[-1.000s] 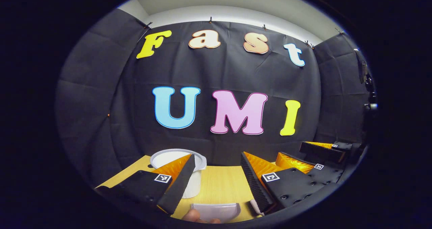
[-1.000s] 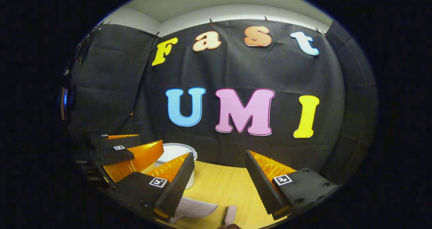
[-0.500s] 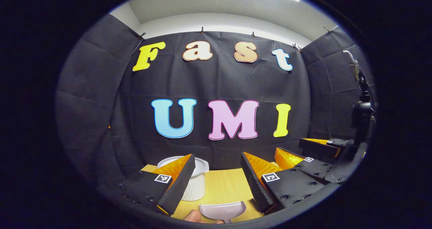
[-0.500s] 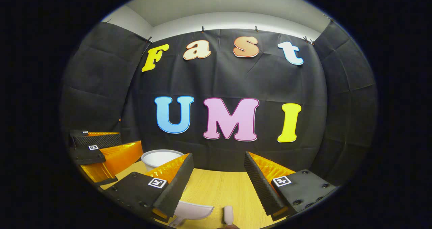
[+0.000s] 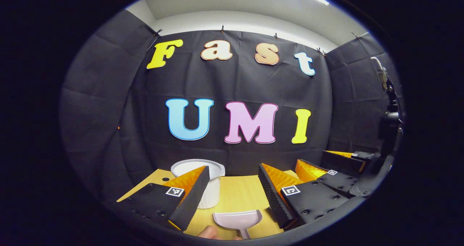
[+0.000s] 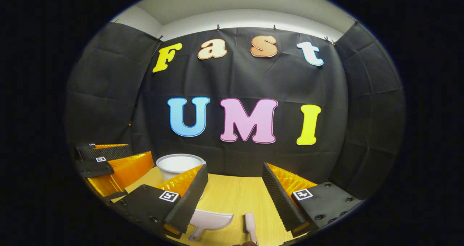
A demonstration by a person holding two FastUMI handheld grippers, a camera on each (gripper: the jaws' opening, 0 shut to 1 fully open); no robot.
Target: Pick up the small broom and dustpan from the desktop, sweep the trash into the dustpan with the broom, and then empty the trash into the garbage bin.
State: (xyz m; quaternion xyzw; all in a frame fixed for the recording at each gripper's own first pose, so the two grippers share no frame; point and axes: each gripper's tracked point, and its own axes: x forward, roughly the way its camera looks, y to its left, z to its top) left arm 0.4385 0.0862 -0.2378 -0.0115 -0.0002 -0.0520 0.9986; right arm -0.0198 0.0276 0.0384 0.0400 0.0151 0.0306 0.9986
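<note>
A pale dustpan (image 5: 237,220) lies flat on the wooden desktop (image 5: 235,191), just below and between my left gripper's fingers. The left gripper (image 5: 233,168) is open and holds nothing. In the right gripper view the same dustpan (image 6: 212,218) lies at the lower left, and the small broom (image 6: 250,226) rests beside it on the right. My right gripper (image 6: 235,166) is open above them, with the broom near its middle line. The white garbage bin (image 5: 214,191) stands at the back left of the desk, partly hidden by the left finger.
The right gripper (image 5: 326,169) hovers to the right in the left gripper view; the left gripper (image 6: 116,162) sits at the left in the right gripper view. A person's fingertip (image 5: 208,233) shows by the dustpan. Black cloth walls close the desk's back and sides.
Both views have shifted a little, and more of the desk shows. The dustpan and broom now stand higher and fuller in view. Both grippers stay open.
</note>
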